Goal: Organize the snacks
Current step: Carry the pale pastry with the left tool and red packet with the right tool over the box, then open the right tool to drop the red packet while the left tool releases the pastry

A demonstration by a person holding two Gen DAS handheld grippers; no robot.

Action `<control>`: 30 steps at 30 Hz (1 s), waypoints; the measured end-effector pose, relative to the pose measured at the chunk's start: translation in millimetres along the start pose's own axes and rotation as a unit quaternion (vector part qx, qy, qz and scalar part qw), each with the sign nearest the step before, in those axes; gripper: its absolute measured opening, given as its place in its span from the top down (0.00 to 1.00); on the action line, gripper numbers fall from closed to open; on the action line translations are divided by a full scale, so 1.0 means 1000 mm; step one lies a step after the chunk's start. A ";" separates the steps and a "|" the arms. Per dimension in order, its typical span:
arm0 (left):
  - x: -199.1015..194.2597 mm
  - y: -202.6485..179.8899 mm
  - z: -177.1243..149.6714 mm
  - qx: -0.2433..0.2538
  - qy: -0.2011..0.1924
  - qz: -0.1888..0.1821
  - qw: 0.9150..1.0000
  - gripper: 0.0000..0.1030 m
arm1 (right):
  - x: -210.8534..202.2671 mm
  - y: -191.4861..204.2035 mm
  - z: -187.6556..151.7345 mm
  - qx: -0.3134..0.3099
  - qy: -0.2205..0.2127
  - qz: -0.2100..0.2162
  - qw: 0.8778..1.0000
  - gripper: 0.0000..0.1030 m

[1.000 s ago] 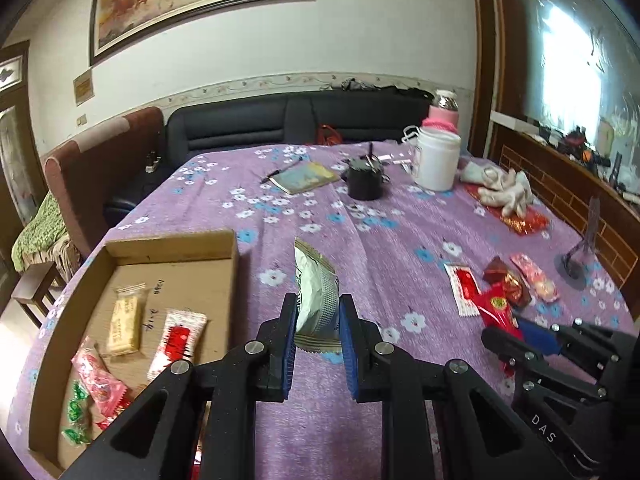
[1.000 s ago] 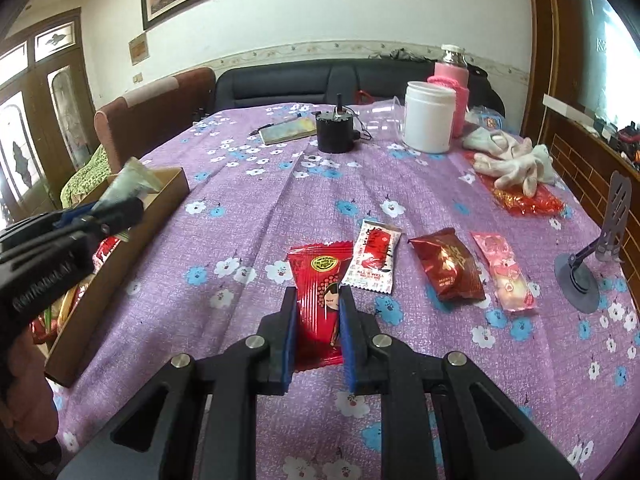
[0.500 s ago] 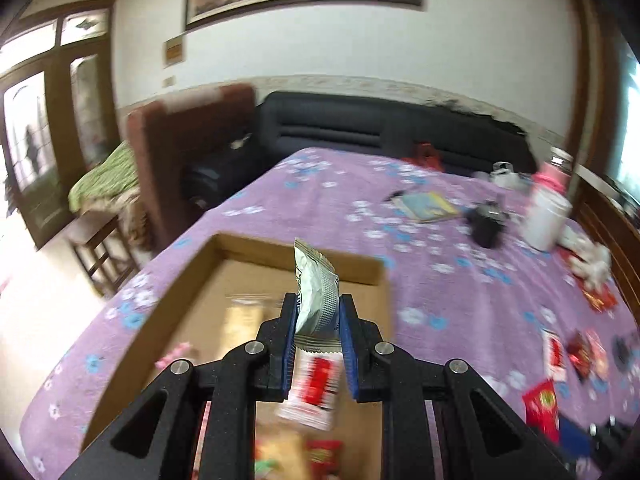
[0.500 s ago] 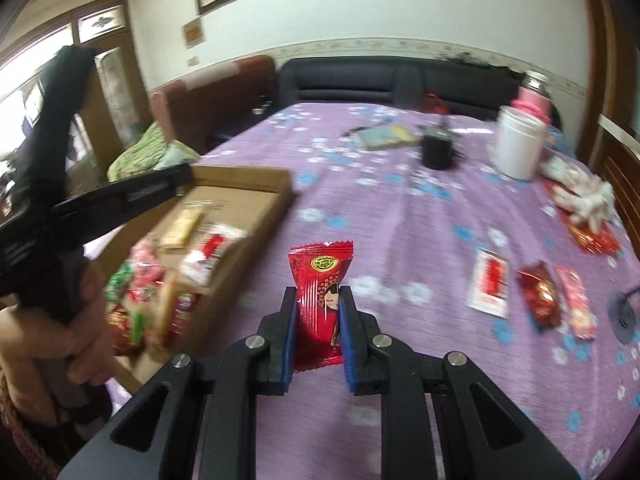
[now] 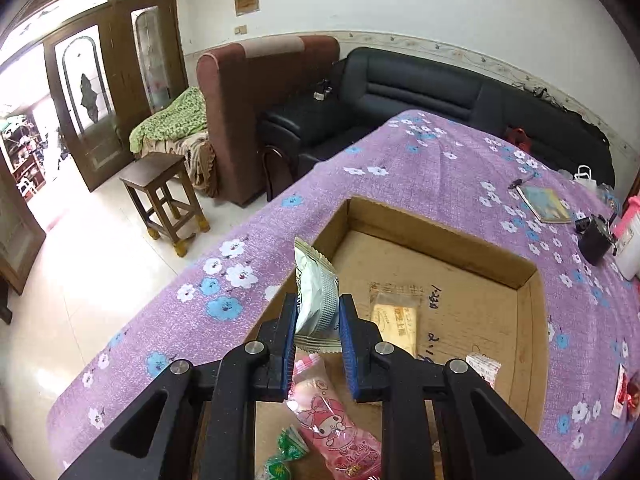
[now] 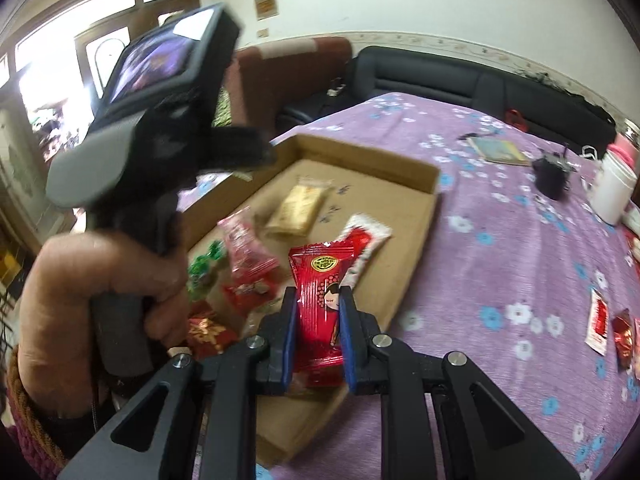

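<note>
While both grippers hang over the shallow brown cardboard box (image 5: 440,248), each one has its fingers closed on one snack. The left gripper (image 5: 318,344) clamps a silver-green foil packet (image 5: 314,296) that stands upright above the box's left edge. The right gripper (image 6: 318,332) clamps a red plastic packet with a cartoon girl's face (image 6: 320,300) above the box's near right part.

On the box floor, the left wrist view shows one pale yellow biscuit pack (image 5: 394,320), one pink packet with a cartoon rabbit (image 5: 336,424), two small green wrapped candies (image 5: 286,454) and one red-and-white sachet (image 5: 482,368), half hidden behind a gripper finger. The right wrist view shows more red wrappers at the box's near left corner, but they are blurred and I cannot count them. A person's hand (image 6: 100,292) holds the left gripper's handle there and covers this corner.

At the right edge of the purple flowered tablecloth (image 5: 460,168) lie three more packets, cut off by the frame. Toward the far right corner stand one black cup (image 6: 552,178), one white jar (image 6: 612,192) and one flat booklet (image 6: 498,150). Behind the table are a black sofa (image 5: 420,88), a brown armchair (image 5: 256,104) and one wooden stool (image 5: 164,196) on a pale tiled floor.
</note>
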State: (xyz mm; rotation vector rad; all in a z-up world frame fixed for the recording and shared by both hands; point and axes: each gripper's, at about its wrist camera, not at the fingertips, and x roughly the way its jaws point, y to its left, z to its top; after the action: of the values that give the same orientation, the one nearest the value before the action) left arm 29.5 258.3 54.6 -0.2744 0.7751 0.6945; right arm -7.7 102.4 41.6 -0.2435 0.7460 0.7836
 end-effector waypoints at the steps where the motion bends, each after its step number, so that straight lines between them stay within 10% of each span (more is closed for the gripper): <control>1: 0.001 -0.002 -0.001 0.004 0.001 0.001 1.000 0.80 | 0.003 0.003 -0.002 -0.004 0.003 0.002 1.000 0.82; 30: 0.003 -0.014 -0.001 -0.003 0.014 -0.044 0.999 0.69 | 0.001 -0.004 -0.010 0.014 -0.001 0.028 1.000 0.81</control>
State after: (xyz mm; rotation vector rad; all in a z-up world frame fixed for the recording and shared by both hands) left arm 39.4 249.0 51.7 -0.3221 0.7837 0.6108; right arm -9.3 96.1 33.5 -0.1975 0.7641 0.8268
